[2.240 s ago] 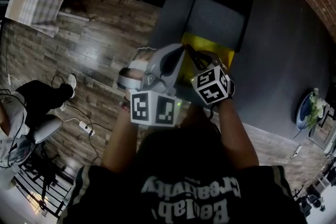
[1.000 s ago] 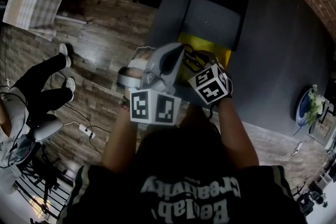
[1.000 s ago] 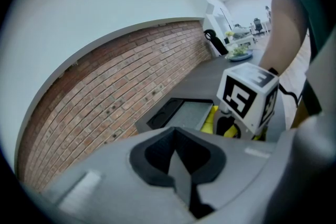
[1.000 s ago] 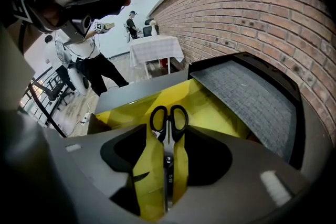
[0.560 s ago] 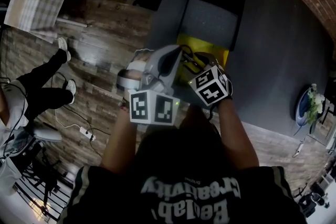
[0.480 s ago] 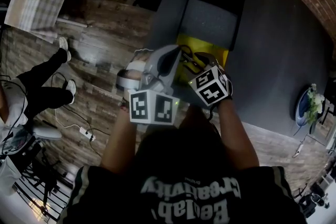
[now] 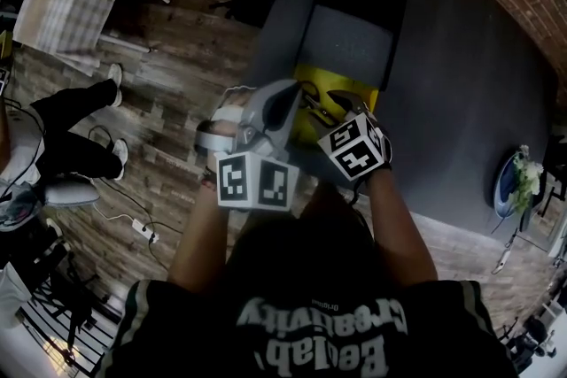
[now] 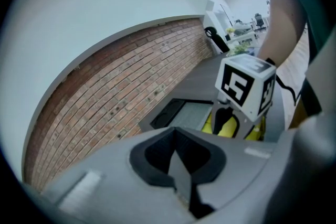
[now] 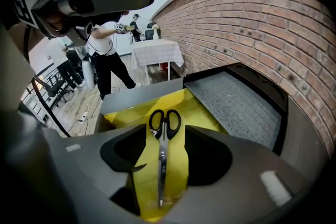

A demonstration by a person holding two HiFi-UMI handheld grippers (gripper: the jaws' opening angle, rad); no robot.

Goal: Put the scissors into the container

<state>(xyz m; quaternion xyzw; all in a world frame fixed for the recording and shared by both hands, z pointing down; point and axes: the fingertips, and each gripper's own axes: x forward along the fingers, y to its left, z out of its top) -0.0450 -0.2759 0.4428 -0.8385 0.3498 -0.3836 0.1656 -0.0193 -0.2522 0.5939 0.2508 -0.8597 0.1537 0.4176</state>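
Right gripper (image 9: 160, 132): jaws stood wide apart, gripping nothing. Scissors (image 9: 161, 152) lay in the gap between them, touching neither jaw. Blades closed, tips toward the camera, black handles pointing away. In the head view the scissors (image 7: 316, 102) showed just ahead of this gripper (image 7: 330, 108).

Under the scissors: yellow floor of the container (image 9: 197, 107). The scissors were inside its outline, lengthwise along the middle. Could not tell whether they rested flat on the floor or hung just above it. Nothing else seen in the container.

Left gripper (image 8: 176, 140): jaws closed together, nothing between them. It was held up just left of the right gripper, off the container's left side, above the table's near edge (image 7: 266, 115). Its view caught the right gripper's marker cube (image 8: 244, 89) with yellow below it.

Beyond the container, touching or just beside its far edge: a black tray (image 9: 265, 81) holding a grey mat (image 9: 236, 105). Both sat on a dark table (image 7: 461, 111).

Brick wall (image 9: 252, 23) ran along the table's far side.
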